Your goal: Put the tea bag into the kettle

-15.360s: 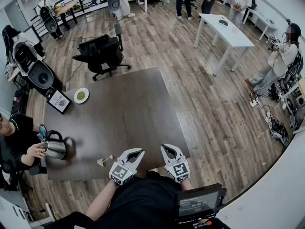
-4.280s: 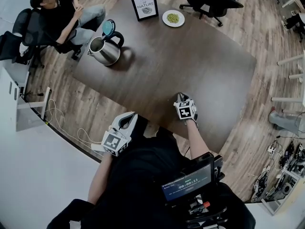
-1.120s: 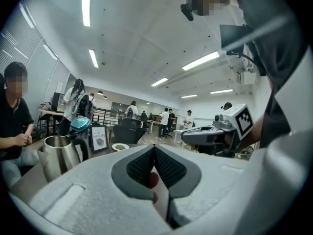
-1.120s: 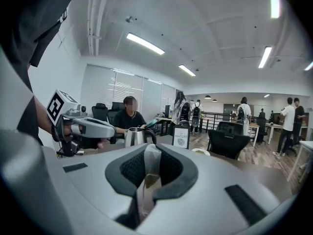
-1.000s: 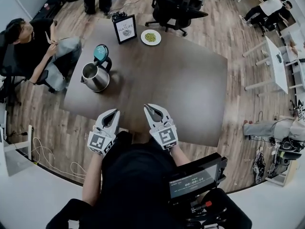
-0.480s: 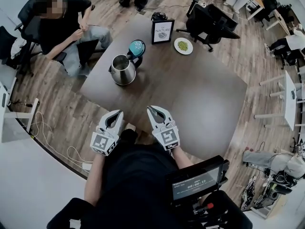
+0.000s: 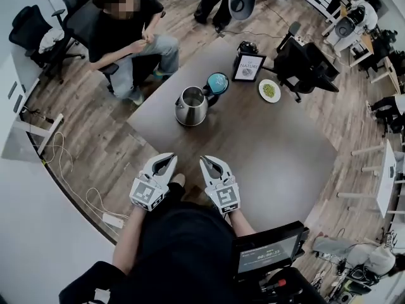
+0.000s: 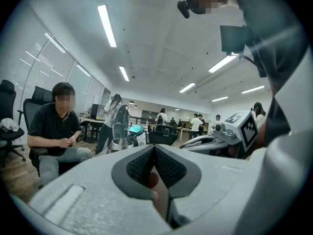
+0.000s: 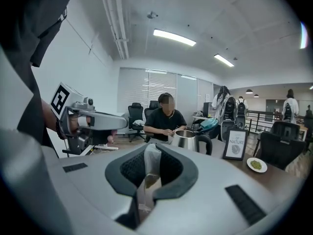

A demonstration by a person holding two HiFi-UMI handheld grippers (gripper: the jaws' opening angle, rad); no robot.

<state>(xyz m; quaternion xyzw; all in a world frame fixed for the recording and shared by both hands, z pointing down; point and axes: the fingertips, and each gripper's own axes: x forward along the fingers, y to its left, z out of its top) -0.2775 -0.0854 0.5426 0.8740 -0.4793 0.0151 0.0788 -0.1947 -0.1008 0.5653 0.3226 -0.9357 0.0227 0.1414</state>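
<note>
The steel kettle stands on the dark table with its teal lid flipped open. It lies ahead of both grippers and apart from them. My right gripper is over the table's near edge, shut on the pale tea bag, which stands up between its pads. In the right gripper view the kettle shows beyond the jaws. My left gripper hovers beside the right one with its jaws shut. A small reddish patch shows in its slit; I cannot tell what it is.
A framed sign and a small plate of green food sit at the table's far end. A person sits on a chair left of the table. Office chairs stand beyond it. Cables lie on the wooden floor.
The head view has swung round, so the kettle now lies straight ahead of the grippers. Both grippers keep the same side-by-side pose.
</note>
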